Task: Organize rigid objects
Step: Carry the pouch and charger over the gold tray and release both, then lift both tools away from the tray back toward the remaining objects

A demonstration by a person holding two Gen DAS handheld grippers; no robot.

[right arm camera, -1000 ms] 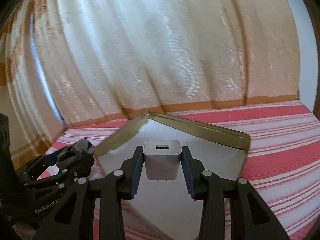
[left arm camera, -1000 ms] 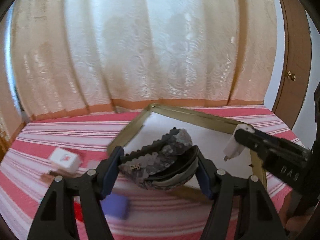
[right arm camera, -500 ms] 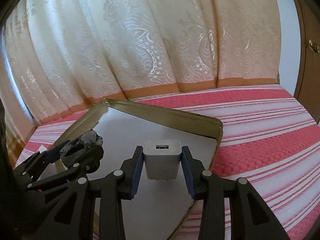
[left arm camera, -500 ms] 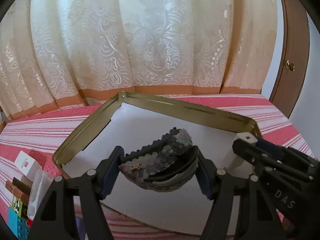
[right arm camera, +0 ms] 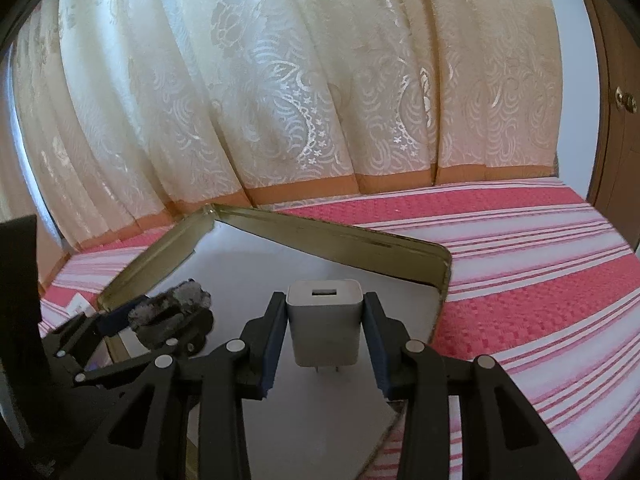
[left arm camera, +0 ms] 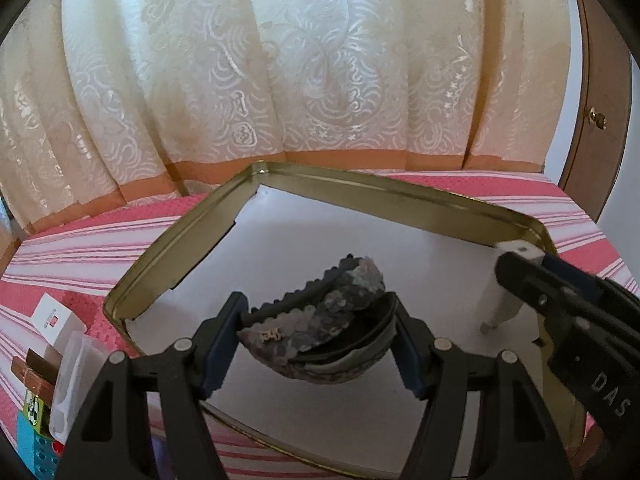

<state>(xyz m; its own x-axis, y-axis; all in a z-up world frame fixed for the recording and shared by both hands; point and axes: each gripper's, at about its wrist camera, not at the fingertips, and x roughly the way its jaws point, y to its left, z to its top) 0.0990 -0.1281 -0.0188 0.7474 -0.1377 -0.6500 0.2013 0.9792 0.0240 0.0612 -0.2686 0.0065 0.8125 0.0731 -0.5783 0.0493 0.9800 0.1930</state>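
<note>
Both grippers now hang over the gold-rimmed tray [left arm camera: 404, 194] on the red striped bedspread [right arm camera: 540, 264]; a second ago the tray was farther off in both wrist views, and the loose items at the left lay apart from it rather than at the frame edge. The left gripper [left arm camera: 320, 340] pinches the grey sequinned hair clip [left arm camera: 320, 332] between both pads, above the near middle of the tray's white floor, and its spread is unchanged. The right gripper [right arm camera: 324, 340] has the white charger [right arm camera: 325, 326] between its pads, prongs pointing down at the tray floor on the right side, close to the far right corner. Its jaws are opening: a slim gap now shows on each side of the charger body, where half a second ago the pads lay flush against it. The prongs appear at or just above the floor; contact cannot be confirmed. This indicates that the charger is being released into the tray, so its placement is nearly complete. The hair clip remains to be set down. A white box [left arm camera: 56, 316], a clear case [left arm camera: 76, 376] and coloured blocks [left arm camera: 32, 408] wait outside the tray at the near left.
</note>
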